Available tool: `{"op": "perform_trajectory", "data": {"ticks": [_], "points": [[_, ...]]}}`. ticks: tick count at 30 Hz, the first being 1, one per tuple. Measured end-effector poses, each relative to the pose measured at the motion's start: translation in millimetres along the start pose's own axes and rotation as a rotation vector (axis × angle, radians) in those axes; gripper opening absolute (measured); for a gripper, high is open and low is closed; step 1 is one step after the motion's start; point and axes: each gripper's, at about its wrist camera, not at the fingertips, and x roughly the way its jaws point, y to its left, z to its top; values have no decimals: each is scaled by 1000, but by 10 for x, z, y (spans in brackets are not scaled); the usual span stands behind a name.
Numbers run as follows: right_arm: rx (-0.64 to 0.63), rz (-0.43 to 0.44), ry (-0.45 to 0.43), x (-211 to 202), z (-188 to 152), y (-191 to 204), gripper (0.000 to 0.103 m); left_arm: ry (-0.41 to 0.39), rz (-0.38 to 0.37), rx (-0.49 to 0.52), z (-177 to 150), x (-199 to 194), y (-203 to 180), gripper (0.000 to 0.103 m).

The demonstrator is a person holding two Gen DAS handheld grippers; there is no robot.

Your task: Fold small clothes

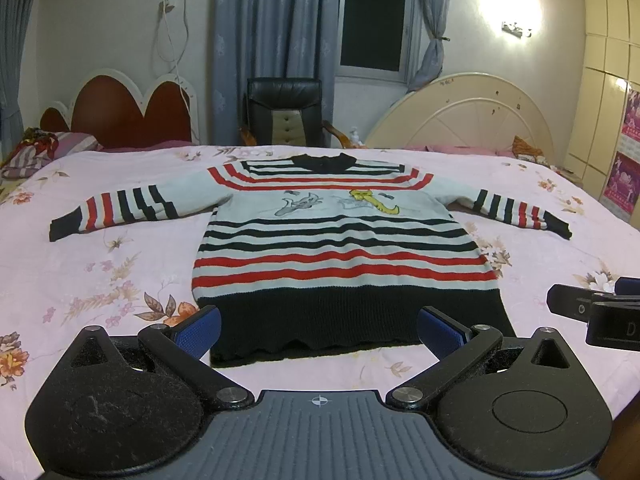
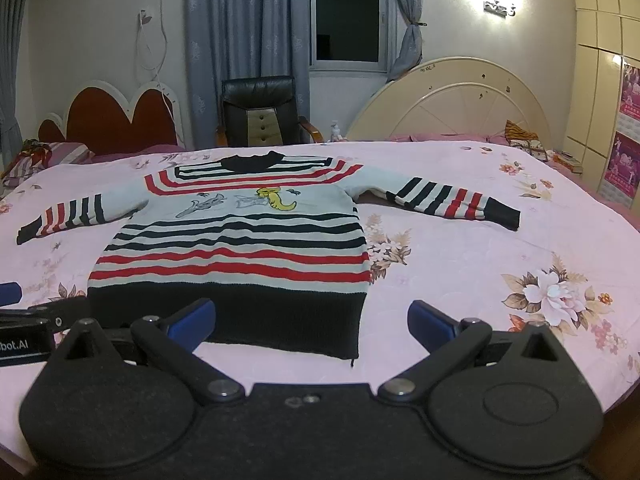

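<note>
Both grippers hover low over the near edge of the bed (image 1: 60, 264), jaws spread wide and holding nothing. From the left wrist view, the left gripper (image 1: 319, 330) faces the black hem of the sweater (image 1: 340, 240), its blue pads either side of the hem's left part but clear of the cloth. Further right, the right gripper (image 2: 311, 322) points at the hem's right corner, one pad over the knit, the other over bare sheet.

Spread flat and face up on the flowered sheet, the sweater has its collar far, hem near and both sleeves stretched out sideways. No fold looks begun, so this reads as the opening step. A likely next move is to reach out to a sleeve or shoulder and bring it across the body.

Left of the left cuff the sheet runs open; right of the right cuff there is wide bare room too, and a strip of sheet lies before the hem.
</note>
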Motion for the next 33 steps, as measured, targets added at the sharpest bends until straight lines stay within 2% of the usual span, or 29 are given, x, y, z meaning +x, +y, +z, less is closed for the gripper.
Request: {"op": "perform_trajectory", "data": {"ticks": [33], "points": [[-21,11,2,1,-17,33,102,-4,18,-10,1,-28,61,103]]}}
